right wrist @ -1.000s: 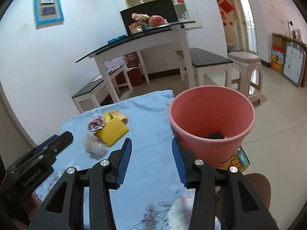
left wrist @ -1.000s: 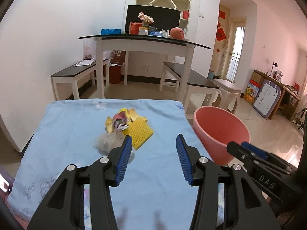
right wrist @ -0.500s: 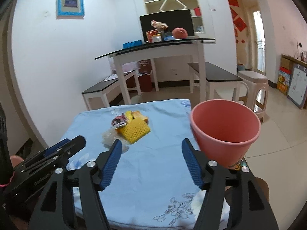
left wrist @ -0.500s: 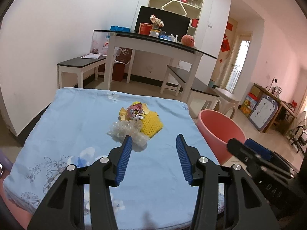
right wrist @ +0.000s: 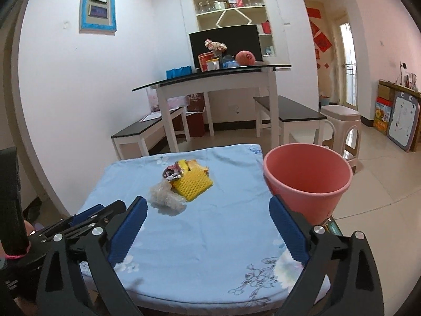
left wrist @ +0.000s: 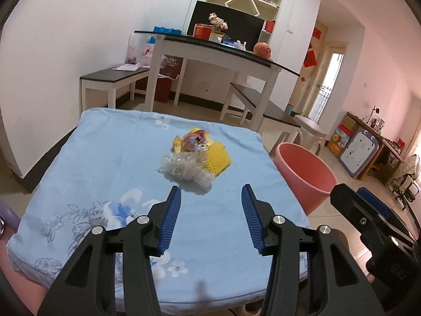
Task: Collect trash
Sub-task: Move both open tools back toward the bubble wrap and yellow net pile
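A small heap of trash lies mid-table on the blue flowered cloth [left wrist: 110, 163]: a crumpled clear plastic wad [left wrist: 184, 169] [right wrist: 164, 196], a yellow mesh piece [left wrist: 217, 159] [right wrist: 193, 183] and a crinkled colourful wrapper [left wrist: 193, 139] [right wrist: 172, 172]. A pink bucket [left wrist: 305, 176] [right wrist: 306, 176] stands off the table's right edge. My left gripper [left wrist: 211, 198] is open and empty, just short of the plastic wad. My right gripper [right wrist: 208, 209] has its jaws opening wide, nothing between them, nearer than the heap and left of the bucket.
Behind the small table stand a white dining table [right wrist: 218, 79] with clutter on it, two dark-topped benches [right wrist: 289, 112] and a plastic stool [right wrist: 340, 123]. A drawing board [right wrist: 402, 121] leans at the far right. The right gripper's body [left wrist: 373, 231] shows low right in the left wrist view.
Both grippers have drawn back from the heap, so more of the table shows. The right gripper's jaws have spread much wider. The left jaws keep the same gap.
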Demonstrator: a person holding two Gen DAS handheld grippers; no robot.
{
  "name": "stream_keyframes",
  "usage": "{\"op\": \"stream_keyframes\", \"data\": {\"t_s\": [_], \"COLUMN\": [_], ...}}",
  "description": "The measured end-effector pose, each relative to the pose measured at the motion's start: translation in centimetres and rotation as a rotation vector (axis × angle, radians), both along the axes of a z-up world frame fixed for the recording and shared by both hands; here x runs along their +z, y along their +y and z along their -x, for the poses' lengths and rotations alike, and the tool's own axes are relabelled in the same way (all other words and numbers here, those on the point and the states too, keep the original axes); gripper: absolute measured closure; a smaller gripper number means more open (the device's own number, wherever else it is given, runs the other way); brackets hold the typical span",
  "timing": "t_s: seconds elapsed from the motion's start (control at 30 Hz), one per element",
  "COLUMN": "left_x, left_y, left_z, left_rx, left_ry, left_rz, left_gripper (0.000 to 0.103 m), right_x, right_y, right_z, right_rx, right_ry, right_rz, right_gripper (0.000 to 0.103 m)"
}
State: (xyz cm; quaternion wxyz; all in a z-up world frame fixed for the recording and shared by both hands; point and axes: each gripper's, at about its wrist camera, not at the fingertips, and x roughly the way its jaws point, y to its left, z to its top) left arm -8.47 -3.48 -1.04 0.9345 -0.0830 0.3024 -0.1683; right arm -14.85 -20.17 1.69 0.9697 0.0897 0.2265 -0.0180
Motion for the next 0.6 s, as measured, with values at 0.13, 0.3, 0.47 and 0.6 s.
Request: {"op": "stream_keyframes", "data": {"t_s": [0.13, 0.3, 0.47, 0.6], "left_x": [-0.4, -0.7, -0.3, 0.0], "left_y": [0.8, 2.0, 2.3, 2.4], "left_z": [-0.2, -0.7, 0.2, 1.5], "left_rx": [0.014, 0.005, -0.015, -0.02], "left_ry": [0.022, 0.059, 0.036, 0.017], "left_rz": [-0.014, -0.01, -0.026, -0.02], "left_gripper": [0.055, 0.055, 0.055, 0.055], "right_x": [-0.2, -0.1, 0.3, 0.9], "right_y": [1.2, 1.4, 1.8, 1.8], "right_z": [-1.1, -2.3, -2.2, -0.9], "right_rx": [0.036, 0.06, 0.074, 0.057], "right_ry": [0.031, 0.045, 0.048, 0.034], "right_rz": [-0.004, -0.072, -0.097, -0.085], "right_gripper": [0.009, 0.009, 0.014, 0.014]}}
